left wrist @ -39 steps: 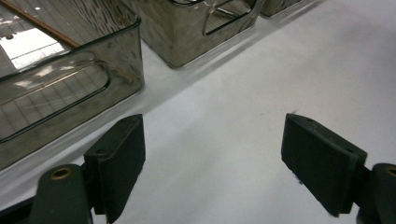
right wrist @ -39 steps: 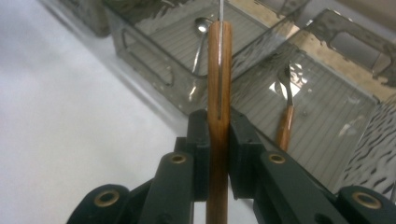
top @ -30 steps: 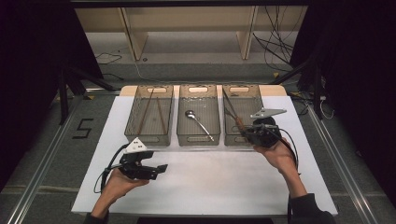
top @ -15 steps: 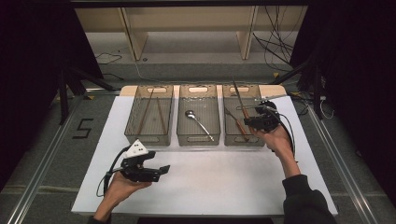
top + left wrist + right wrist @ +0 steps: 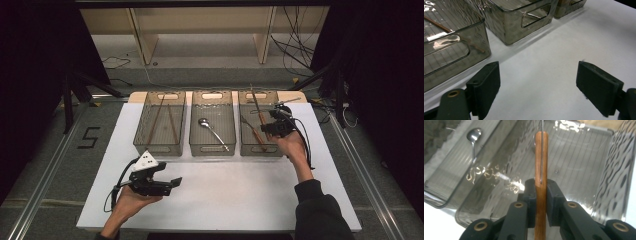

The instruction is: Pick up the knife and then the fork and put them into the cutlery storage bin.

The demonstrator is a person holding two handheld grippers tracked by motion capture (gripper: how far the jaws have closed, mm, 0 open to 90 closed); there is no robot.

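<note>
Jaws of right gripper [image 5: 541, 186] clamp one wooden-handled utensil [image 5: 541, 157]; three bins [image 5: 160, 125].

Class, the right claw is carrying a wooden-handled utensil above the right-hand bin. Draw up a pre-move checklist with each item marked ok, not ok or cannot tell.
1. Right claw clamped on the wooden-handled utensil: ok, pads press the handle on both sides.
2. Utensil over the right bin: ok.
3. Landing spot in that bin bare: not ok, another wooden-handled utensil already lies there.
4. Kind of utensil held: cannot tell, its working end is out of frame.
5. Left claw out of the way: ok, open and low over the white mat.
6. Spoon alone in the middle bin: ok.
</note>
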